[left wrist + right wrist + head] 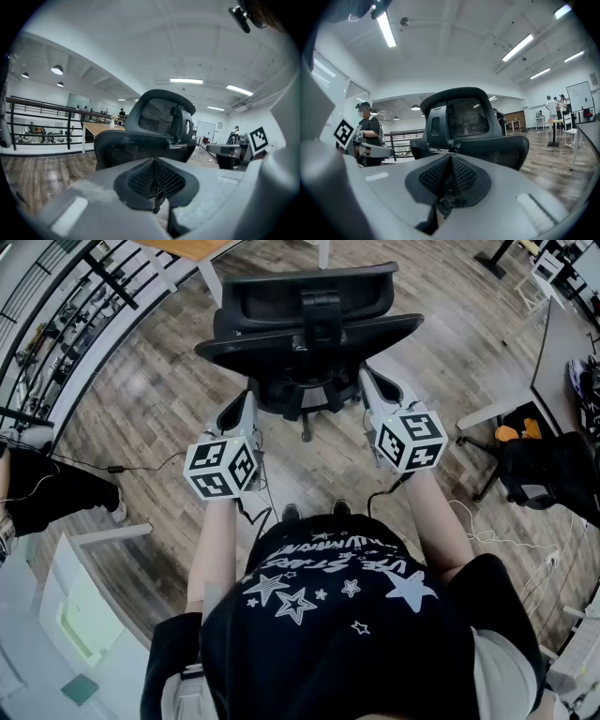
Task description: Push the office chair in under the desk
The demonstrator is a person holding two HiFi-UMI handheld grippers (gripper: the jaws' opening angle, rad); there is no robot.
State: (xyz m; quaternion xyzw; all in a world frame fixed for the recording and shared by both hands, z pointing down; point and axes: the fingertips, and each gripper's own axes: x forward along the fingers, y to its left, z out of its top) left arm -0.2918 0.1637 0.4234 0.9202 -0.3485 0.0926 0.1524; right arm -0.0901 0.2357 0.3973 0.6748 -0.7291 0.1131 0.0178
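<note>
Open-plan office here, wood-plank floor [141, 399], strip lights [386, 28] on the ceiling, and a black railing [66, 306] running off to the left of the chair as the person faces it. The black mesh office chair [309, 329] is standing out on the floor with its back to the person. The wooden worktop [187, 247] is just past it on the far side, so the chair isn't tucked under yet. The left claw [247, 401] sits right behind the left edge of the chair's backrest and the right claw [368, 379] right behind the right edge. Can't tell if either actually touches it. Both claws are pinched fully together with nothing in them. Another dark chair [548, 470] stands well off to the office chair's right.
</note>
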